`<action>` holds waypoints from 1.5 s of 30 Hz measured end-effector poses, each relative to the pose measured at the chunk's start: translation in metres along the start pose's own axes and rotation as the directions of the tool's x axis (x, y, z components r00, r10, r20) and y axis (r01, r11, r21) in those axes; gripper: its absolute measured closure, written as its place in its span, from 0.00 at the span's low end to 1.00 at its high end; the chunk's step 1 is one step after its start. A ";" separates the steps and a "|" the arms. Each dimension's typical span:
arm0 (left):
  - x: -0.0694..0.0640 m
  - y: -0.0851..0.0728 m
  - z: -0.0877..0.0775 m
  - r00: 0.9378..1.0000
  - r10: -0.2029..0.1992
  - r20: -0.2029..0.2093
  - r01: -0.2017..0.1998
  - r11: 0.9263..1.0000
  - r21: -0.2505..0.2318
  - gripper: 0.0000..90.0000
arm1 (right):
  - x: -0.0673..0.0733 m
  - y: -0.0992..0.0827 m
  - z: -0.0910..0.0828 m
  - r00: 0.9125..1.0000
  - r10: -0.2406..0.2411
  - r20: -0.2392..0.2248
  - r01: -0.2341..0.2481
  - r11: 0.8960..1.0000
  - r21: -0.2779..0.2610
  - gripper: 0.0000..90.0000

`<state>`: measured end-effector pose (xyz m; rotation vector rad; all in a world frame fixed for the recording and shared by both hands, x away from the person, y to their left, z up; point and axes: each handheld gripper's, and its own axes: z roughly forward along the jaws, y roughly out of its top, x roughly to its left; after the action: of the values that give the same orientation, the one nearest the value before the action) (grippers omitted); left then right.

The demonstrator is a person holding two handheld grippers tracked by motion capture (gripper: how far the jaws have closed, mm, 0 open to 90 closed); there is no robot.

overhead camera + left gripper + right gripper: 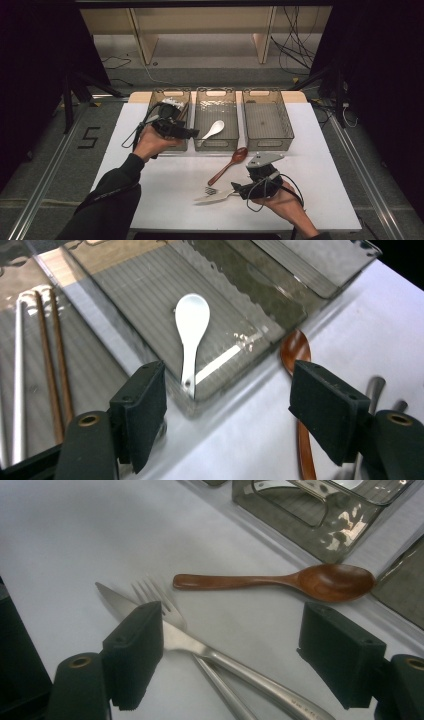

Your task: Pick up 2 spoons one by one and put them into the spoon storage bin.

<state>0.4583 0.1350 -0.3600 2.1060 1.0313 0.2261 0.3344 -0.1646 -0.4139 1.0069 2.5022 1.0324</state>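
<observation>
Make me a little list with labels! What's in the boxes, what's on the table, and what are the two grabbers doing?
left bin: chopsticks, brown and white
middle bin: white spoon lying flat
right bin: looks empty
on the table: wooden spoon, fork and knife, the two metal ones crossed
left gripper: jaws open, nothing between them, above the near edge of the bins
right gripper: jaws open, around the fork and knife handles, not pinching
</observation>
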 end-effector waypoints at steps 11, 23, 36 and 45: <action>-0.006 -0.051 -0.033 0.999 0.032 -0.024 -0.033 0.999 -0.025 0.28 | -0.001 0.009 0.012 1.000 0.019 -0.003 -0.019 1.000 0.003 0.31; -0.021 -0.096 -0.049 1.000 0.030 -0.002 -0.030 0.994 -0.101 0.27 | -0.006 0.025 0.044 0.999 0.038 0.009 -0.038 0.998 0.040 0.42; -0.030 -0.116 -0.061 0.999 0.043 -0.006 -0.043 0.993 -0.108 0.26 | -0.021 0.039 0.077 0.998 0.056 0.025 -0.058 0.996 0.070 0.68; -0.029 -0.127 -0.067 0.999 0.035 -0.015 -0.036 0.994 -0.107 0.26 | -0.034 0.040 0.092 0.998 0.038 0.047 -0.043 0.994 0.098 0.92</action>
<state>0.3324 0.1997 -0.3983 2.0297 0.9683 0.3064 0.4223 -0.1197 -0.4526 1.1006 2.5278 0.8935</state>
